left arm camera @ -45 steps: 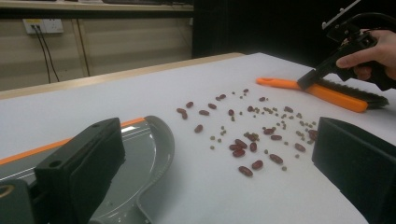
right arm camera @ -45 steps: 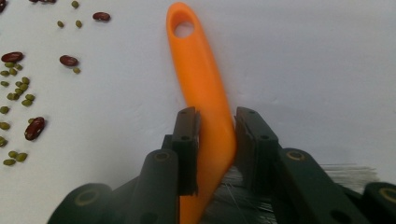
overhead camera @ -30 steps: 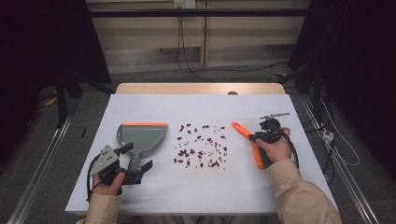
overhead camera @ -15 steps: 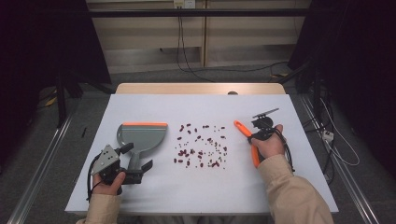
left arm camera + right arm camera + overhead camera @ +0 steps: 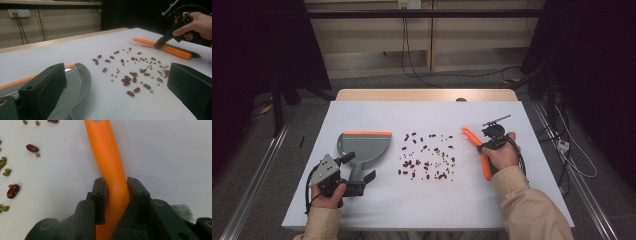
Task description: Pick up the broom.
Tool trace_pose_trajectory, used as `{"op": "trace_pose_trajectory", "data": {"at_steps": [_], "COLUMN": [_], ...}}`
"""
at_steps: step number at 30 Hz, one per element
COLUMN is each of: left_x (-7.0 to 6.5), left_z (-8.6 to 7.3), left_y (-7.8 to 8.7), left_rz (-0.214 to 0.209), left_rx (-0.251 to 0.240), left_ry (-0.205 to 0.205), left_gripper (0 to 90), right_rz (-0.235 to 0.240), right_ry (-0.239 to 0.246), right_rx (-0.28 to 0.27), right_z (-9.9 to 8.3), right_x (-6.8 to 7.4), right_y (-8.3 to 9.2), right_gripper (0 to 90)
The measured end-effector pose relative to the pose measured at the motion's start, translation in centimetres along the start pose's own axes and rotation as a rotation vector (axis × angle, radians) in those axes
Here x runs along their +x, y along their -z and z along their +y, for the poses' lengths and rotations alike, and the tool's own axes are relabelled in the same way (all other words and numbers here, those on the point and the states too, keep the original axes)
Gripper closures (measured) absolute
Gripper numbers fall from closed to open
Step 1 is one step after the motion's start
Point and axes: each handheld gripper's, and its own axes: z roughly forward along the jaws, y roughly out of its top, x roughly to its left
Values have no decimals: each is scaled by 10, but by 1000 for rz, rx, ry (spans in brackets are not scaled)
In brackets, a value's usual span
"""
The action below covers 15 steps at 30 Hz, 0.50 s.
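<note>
With my right gripper [image 5: 484,145] clamped on the orange brush [image 5: 478,152] right of the beans [image 5: 427,156], left gripper [image 5: 360,176] open astride the dustpan [image 5: 362,146] handle, I judge next: close left, sweep.

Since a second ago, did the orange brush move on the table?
No. The orange brush lies where it did, right of the beans. The right gripper has just been closing on its handle.

Apparently a lab: white table [image 5: 377,210] on floor rails [image 5: 252,180], dark curtains [image 5: 262,45], cables [image 5: 407,45] from a wall socket [image 5: 408,4].
</note>
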Motion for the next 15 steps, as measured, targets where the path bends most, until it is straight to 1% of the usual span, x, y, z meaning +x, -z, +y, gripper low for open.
{"op": "trace_pose_trajectory", "data": {"at_steps": [2,3,4,5,6,9,11,12,13,14,15], "left_x": [-2,-2,-4,-4,-5,-9,-14,-17,-21,-29,-29], "left_z": [1,1,3,3,4,10,16,19,22,28,28], "left_y": [0,0,-1,-1,-1,-3,-5,-7,-10,-15,-15], "left_rz": [-2,-2,3,3,6,4,15,9,-10,-33,-33], "left_rx": [0,0,2,2,6,-4,2,5,2,7,7], "left_ry": [2,2,-12,-12,-21,-16,-18,-12,-2,-5,-5], "left_gripper": [20,20,20,20,20,20,20,20,20,20,19], "right_rz": [14,28,32,40,49,62,83,83,98,103,121], "right_ry": [1,0,-2,1,-3,-9,-3,-3,-4,-3,-10], "right_rx": [-44,-54,-77,-103,-124,-221,-289,-289,-348,-387,-418], "right_z": [-2,-3,-5,-7,-9,-18,-23,-23,-29,-32,-35], "right_x": [-2,-3,-4,-4,-5,-6,-5,-5,-1,1,3], "right_y": [5,7,10,13,16,26,32,32,39,41,44], "right_gripper": [696,697,697,697,697,698,697,697,698,698,699]}}
